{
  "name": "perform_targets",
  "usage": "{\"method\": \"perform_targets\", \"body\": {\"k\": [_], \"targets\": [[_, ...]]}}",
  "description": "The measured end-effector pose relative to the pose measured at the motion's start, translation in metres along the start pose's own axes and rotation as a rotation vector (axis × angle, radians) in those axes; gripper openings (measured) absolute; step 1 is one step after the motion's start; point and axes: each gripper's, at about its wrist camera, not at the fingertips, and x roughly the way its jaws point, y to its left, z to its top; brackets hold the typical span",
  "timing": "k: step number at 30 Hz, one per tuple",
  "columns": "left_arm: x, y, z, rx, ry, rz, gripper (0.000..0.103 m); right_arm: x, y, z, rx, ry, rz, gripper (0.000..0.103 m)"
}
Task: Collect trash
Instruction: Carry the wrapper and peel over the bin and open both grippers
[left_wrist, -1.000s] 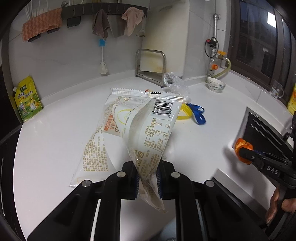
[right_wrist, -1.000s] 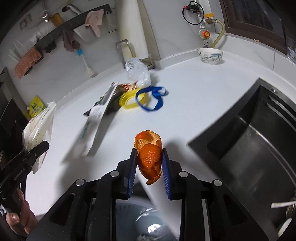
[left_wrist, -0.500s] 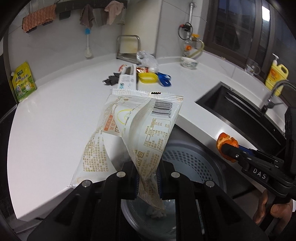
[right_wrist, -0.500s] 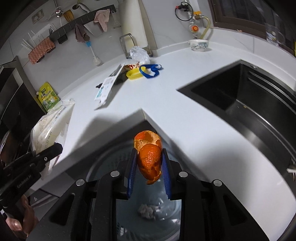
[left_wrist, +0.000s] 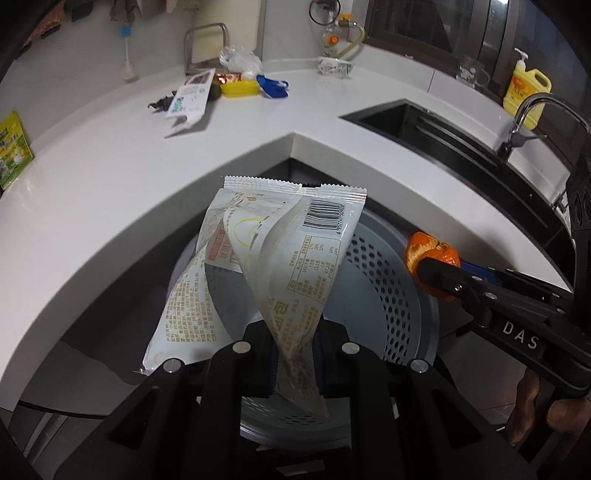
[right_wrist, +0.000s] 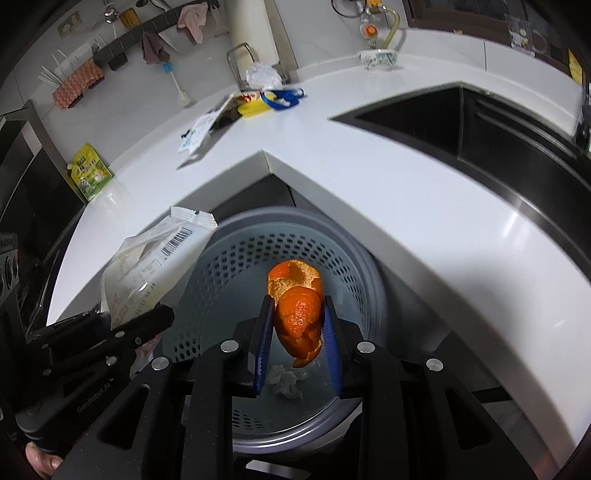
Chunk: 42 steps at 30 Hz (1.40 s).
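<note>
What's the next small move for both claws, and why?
Probably open both claws. The left claw pinches the wrapper and the right claw pinches the peel, and both hang over the open bin, so each should drop inside.

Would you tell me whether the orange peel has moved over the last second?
Yes. The orange peel, shut in the right hand-held gripper, has come back off the counter and now hangs over the bin.
</note>
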Motion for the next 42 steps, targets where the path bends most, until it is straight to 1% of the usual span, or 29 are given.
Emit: {"method": "perform_targets", "body": {"k": [1,5,11,13,14,15,17,19,23,36,39,42], "targets": [[0.002,0.001,-0.001,-0.001,0.008,-0.001,0.015,0.003,0.0,-0.001,0.001,0.006,0.004,0.025],[0.008,0.006,-0.004,-0.024,0.023,0.0,0.023,0.012,0.002,-0.004,-0.015,0.024,0.007,0.025],[0.012,0.011,-0.006,-0.041,0.036,0.022,0.028,0.022,0.003,-0.005,-0.026,0.04,0.001,0.026],[0.011,0.012,-0.006,-0.043,0.031,0.029,0.033,0.022,0.004,-0.003,-0.035,0.036,-0.003,0.032],[0.011,0.013,-0.006,-0.045,0.028,0.032,0.037,0.021,0.005,-0.003,-0.038,0.028,-0.007,0.04],[0.011,0.014,-0.006,-0.046,0.025,0.034,0.039,0.019,0.006,-0.003,-0.041,0.019,-0.01,0.048],[0.01,0.015,-0.006,-0.049,0.021,0.036,0.045,0.016,0.006,-0.003,-0.044,0.007,-0.01,0.052],[0.009,0.016,-0.006,-0.053,0.017,0.038,0.051,0.015,0.005,-0.003,-0.042,0.004,-0.011,0.052],[0.007,0.017,-0.006,-0.055,0.011,0.044,0.055,0.013,0.004,-0.003,-0.034,0.001,-0.007,0.052],[0.004,0.021,-0.005,-0.07,-0.001,0.055,0.061,0.009,0.001,-0.002,-0.019,-0.01,0.0,0.052],[0.003,0.023,-0.005,-0.073,-0.008,0.059,0.064,0.007,0.001,-0.002,-0.013,-0.021,-0.002,0.052],[0.0,0.026,-0.003,-0.078,-0.016,0.065,0.07,0.004,0.001,0.0,-0.01,-0.035,-0.004,0.052]]}}
